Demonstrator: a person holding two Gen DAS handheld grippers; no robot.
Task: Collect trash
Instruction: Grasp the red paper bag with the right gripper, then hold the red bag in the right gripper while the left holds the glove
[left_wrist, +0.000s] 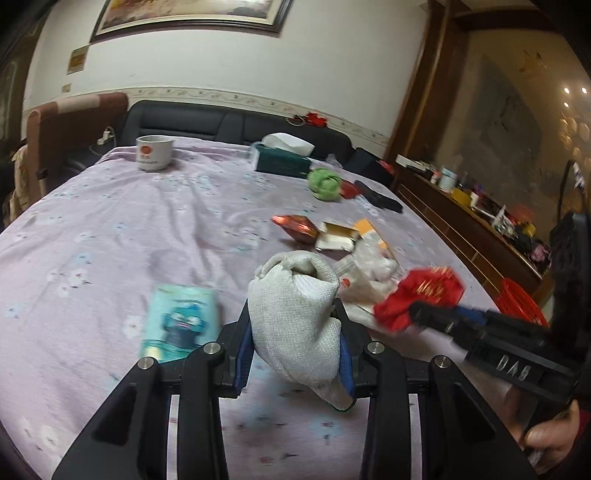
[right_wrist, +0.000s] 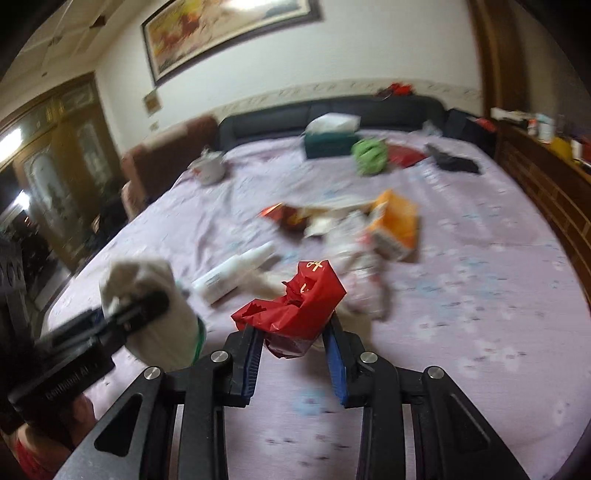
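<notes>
A lilac bedsheet (left_wrist: 110, 221) with pale flowers carries a white sock (left_wrist: 295, 317), red wrapper (right_wrist: 299, 302), green bundle (left_wrist: 324, 182) and orange box (right_wrist: 397, 225).

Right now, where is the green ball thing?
In both wrist views the green ball lies far across the bed, just right of the teal tissue box, with a red wrapper on its other side.

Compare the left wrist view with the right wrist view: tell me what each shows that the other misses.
Only the left wrist view shows the teal cartoon card lying on the bedspread and the red basket beyond the bed's edge. Only the right wrist view shows the white tube lying beside the pile. Both show the left claw shut on the white cloth bundle, the right claw shut on the crumpled red wrapper, the green ball and the tissue box.
</notes>
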